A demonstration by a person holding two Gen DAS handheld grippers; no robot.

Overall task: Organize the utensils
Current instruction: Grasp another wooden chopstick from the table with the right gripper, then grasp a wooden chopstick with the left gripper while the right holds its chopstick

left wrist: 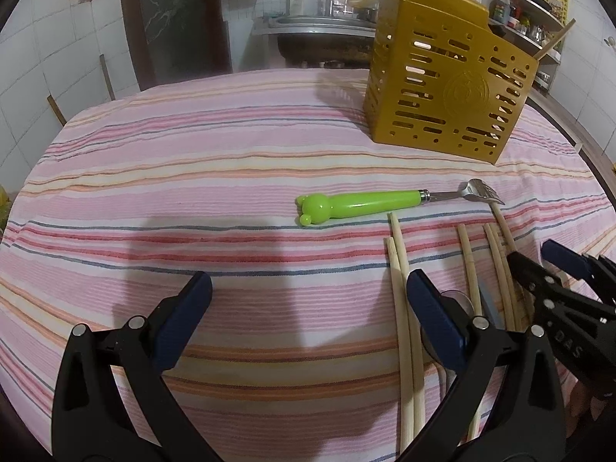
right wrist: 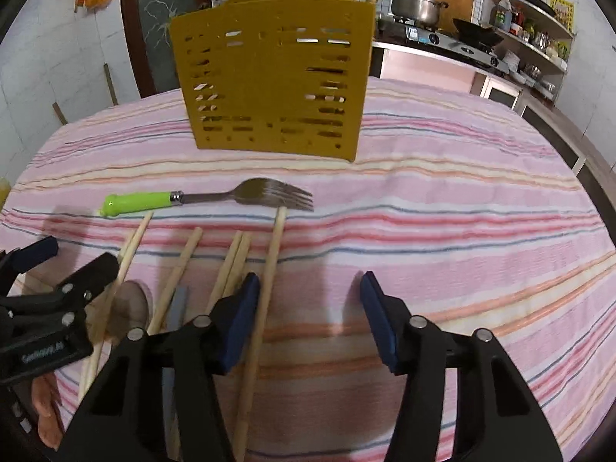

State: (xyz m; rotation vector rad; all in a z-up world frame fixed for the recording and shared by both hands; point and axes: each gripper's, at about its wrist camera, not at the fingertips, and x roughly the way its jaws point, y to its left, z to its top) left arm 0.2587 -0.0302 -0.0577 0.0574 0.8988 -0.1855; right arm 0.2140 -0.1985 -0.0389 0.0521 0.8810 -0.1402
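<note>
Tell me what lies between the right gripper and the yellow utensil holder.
In the right wrist view, between the open right gripper and the yellow slotted plastic utensil holder lies striped pink tablecloth, crossed by the green-handled metal fork.

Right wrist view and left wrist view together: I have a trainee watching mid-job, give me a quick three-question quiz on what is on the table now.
1. True or false: the fork with the green handle already stands inside the yellow utensil holder.
2. Multiple choice: the right gripper is A) shut on a chopstick, B) open with nothing between its fingers, C) shut on the fork.
3. Fill in: the chopsticks lie flat on the striped ______, nearer the cameras than the fork.

Key:
1. False; it lies on the cloth in front of the holder.
2. B; the left gripper is open too.
3. Tablecloth.
</note>
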